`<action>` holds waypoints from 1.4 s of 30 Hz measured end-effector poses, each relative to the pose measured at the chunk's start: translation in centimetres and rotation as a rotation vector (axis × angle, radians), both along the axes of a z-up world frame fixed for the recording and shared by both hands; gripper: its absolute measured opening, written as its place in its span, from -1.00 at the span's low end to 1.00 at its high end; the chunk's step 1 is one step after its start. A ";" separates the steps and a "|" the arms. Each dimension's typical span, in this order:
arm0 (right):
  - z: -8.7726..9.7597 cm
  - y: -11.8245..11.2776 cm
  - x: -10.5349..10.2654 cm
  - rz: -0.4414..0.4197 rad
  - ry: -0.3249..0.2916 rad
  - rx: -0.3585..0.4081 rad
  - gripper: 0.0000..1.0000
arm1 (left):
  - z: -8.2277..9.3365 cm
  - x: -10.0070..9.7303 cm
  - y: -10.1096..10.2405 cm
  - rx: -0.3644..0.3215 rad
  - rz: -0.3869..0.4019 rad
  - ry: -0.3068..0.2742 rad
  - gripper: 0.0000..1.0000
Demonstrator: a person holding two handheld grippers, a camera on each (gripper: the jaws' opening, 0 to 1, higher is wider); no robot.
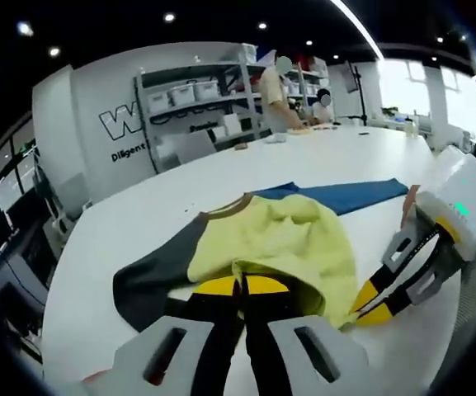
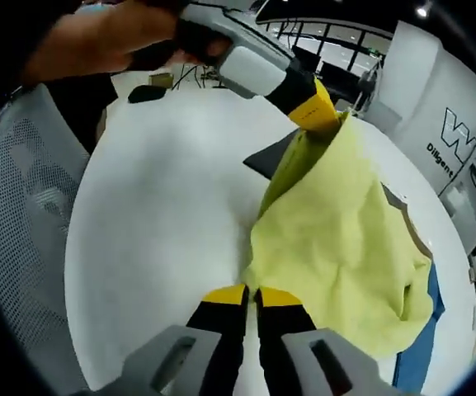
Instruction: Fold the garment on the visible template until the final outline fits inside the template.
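Yellow garment (image 1: 283, 239), soft wrinkled knit with a brown collar and dark grey sleeve (image 1: 151, 276), lies bunched on the glossy white table (image 1: 139, 219); a flat blue template (image 1: 357, 195) shows beyond it at 1 o'clock in the left gripper view; left gripper (image 1: 239, 289), yellow-tipped jaws pinched together on the garment's near hem; right gripper (image 2: 251, 294) likewise clamped on the fabric edge; 2 people stand by shelving (image 1: 213, 99) at 12 o'clock.
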State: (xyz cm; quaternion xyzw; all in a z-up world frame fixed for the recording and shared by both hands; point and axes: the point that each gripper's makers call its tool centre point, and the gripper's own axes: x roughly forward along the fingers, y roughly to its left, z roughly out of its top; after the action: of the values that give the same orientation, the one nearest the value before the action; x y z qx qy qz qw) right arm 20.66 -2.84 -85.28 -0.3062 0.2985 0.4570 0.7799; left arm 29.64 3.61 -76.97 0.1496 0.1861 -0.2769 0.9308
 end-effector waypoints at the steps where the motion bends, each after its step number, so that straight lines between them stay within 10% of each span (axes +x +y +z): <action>1: 0.8 -0.2 -0.1 -0.019 0.004 0.025 -1.00 | 0.0 0.0 0.1 0.001 0.000 0.001 -1.00; 13: 9.8 -8.8 0.8 -0.147 -0.212 -0.033 -1.00 | 0.8 -1.7 -1.1 0.026 -0.075 -0.012 -1.00; 20: 11.5 -15.7 0.9 -0.143 -0.319 -0.330 -1.00 | 1.9 -4.9 -4.9 0.044 -0.227 -0.034 -1.00; 27: 7.6 -21.3 1.0 -0.186 -0.252 -0.613 -1.00 | -0.1 -8.3 -10.2 0.181 -0.427 -0.044 -1.00; 35: 2.5 -20.8 0.1 -0.164 -0.135 -0.536 -1.00 | -7.0 -11.2 -13.4 0.407 -0.599 0.017 -1.00; 42: -1.1 -21.9 -1.2 -0.149 -0.024 -0.548 -1.00 | -8.7 -12.0 -12.8 0.409 -0.597 0.092 -1.00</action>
State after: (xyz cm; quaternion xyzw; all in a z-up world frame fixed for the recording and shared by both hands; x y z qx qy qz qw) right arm 19.50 -24.79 -86.36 -0.4881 0.4234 0.2972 0.7029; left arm 17.62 -9.17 -85.65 0.3676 0.2275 -0.4998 0.7505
